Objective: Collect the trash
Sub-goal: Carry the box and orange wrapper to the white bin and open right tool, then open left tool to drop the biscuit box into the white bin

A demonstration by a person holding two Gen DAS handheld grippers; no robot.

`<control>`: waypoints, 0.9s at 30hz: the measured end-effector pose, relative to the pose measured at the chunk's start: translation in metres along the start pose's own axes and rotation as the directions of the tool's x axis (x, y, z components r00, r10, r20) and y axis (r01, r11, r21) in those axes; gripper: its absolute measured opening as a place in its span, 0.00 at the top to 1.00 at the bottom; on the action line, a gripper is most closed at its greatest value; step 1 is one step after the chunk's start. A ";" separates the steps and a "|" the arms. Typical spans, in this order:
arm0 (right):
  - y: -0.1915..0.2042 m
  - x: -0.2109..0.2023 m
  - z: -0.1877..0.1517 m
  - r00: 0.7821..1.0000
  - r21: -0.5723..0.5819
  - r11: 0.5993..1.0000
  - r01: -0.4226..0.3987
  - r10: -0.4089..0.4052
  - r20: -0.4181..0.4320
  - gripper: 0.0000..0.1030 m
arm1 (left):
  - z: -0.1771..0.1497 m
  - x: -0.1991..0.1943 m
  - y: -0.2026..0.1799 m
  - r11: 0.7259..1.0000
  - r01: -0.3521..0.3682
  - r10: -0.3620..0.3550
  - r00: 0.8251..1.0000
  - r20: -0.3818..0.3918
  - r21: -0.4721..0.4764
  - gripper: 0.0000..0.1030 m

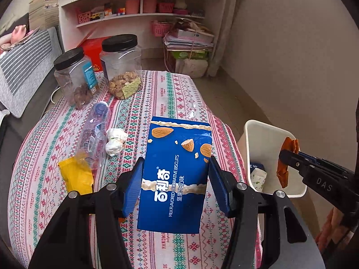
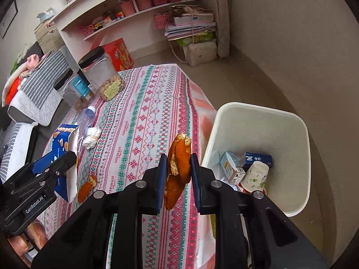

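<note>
Left fingers [image 1: 176, 185] clamp the blue biscuit box [image 1: 177, 174] over the bench [image 1: 157, 94], right fingers [image 2: 178, 177] pinch orange peel [image 2: 177, 170] by the bench's right edge, beside the white bin [image 2: 258, 121].

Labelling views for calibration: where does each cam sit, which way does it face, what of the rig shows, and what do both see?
Left wrist: on the left gripper, looking down along its jaws at the held blue box over the table; the right gripper shows at right.
Right wrist: on the right gripper, looking down at the held peel, between table and bin; the left gripper shows at left.
Shared: box, peel, bin, table, jars, shelf.
</note>
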State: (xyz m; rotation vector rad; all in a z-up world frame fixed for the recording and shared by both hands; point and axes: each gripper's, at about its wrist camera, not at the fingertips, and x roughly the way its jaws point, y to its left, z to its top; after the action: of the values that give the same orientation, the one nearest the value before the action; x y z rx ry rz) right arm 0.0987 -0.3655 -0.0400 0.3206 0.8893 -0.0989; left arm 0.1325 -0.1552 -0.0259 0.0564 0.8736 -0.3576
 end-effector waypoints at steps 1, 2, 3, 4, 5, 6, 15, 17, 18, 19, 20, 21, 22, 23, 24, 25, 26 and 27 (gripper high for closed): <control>-0.006 -0.001 0.000 1.000 0.011 1.000 0.006 -0.006 0.003 0.80 | 0.001 0.001 -0.004 1.000 0.003 -0.003 1.000 -0.002 0.006 0.46; -0.011 -0.003 0.000 1.000 0.021 1.000 0.010 -0.010 0.005 0.80 | 0.001 0.002 -0.008 1.000 0.006 -0.006 1.000 -0.003 0.013 0.46; -0.018 -0.004 0.000 1.000 0.032 0.999 0.014 -0.014 0.007 0.80 | 0.002 0.003 -0.012 1.000 0.009 -0.009 1.000 -0.005 0.019 0.46; -0.022 -0.006 0.000 1.000 0.041 0.999 0.017 -0.018 0.009 0.80 | 0.002 0.005 -0.016 1.000 0.013 -0.012 1.000 -0.008 0.027 0.46; -0.028 -0.007 0.000 1.000 0.051 0.998 0.023 -0.023 0.011 0.80 | 0.003 0.006 -0.020 0.999 0.015 -0.015 1.000 -0.011 0.032 0.46; -0.032 -0.008 0.000 0.999 0.060 0.998 0.028 -0.029 0.013 0.80 | 0.004 0.008 -0.025 0.999 0.019 -0.018 1.000 -0.013 0.039 0.46; -0.083 -0.011 -0.001 0.996 0.133 0.987 0.088 -0.089 0.000 0.80 | 0.005 0.020 -0.074 0.993 0.054 -0.051 0.998 -0.028 0.106 0.46; -0.094 -0.010 -0.002 0.994 0.142 0.984 0.109 -0.109 -0.007 0.77 | 0.006 0.023 -0.085 0.991 0.063 -0.060 0.998 -0.031 0.121 0.46; -0.099 -0.011 -0.003 0.992 0.153 0.981 0.122 -0.123 -0.005 0.77 | 0.007 0.024 -0.091 0.990 0.067 -0.063 0.997 -0.032 0.127 0.46; -0.104 -0.013 -0.004 0.991 0.165 0.978 0.131 -0.132 -0.005 0.75 | 0.007 0.025 -0.096 0.989 0.072 -0.068 0.997 -0.033 0.133 0.46; -0.110 -0.015 -0.004 0.991 0.179 0.975 0.134 -0.135 -0.005 0.70 | 0.008 0.027 -0.103 0.987 0.077 -0.073 0.997 -0.035 0.140 0.46; -0.116 -0.017 -0.005 0.990 0.195 0.971 0.142 -0.143 -0.004 0.63 | 0.009 0.028 -0.109 0.986 0.082 -0.077 0.996 -0.036 0.147 0.46; -0.122 -0.019 -0.005 0.988 0.208 0.967 0.149 -0.151 -0.003 0.61 | 0.009 0.029 -0.114 0.984 0.086 -0.081 0.996 -0.036 0.154 0.46; -0.129 -0.021 -0.006 0.988 0.220 0.963 0.154 -0.157 -0.004 0.58 | 0.010 0.030 -0.121 0.982 0.092 -0.087 0.996 -0.037 0.163 0.46; -0.134 -0.022 -0.006 0.987 0.231 0.960 0.156 -0.159 -0.004 0.57 | 0.011 0.031 -0.128 0.980 0.097 -0.092 0.995 -0.037 0.171 0.46; -0.140 -0.024 -0.008 0.987 0.244 0.957 0.159 -0.163 -0.003 0.56 | 0.011 0.032 -0.134 0.979 0.102 -0.097 0.995 -0.038 0.178 0.46; -0.145 -0.026 -0.009 0.986 0.255 0.953 0.161 -0.166 -0.004 0.54 | 0.012 0.032 -0.140 0.977 0.107 -0.102 0.994 -0.039 0.186 0.46; -0.150 -0.028 -0.010 0.986 0.266 0.950 0.164 -0.169 -0.004 0.52 | 0.012 0.034 -0.148 0.974 0.113 -0.107 0.993 -0.040 0.194 0.46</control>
State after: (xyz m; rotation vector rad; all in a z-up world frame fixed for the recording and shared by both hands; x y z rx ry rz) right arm 0.0412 -0.5062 -0.0597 0.4933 0.8847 -0.3795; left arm 0.1126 -0.3061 -0.0294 0.1969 0.8707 -0.5478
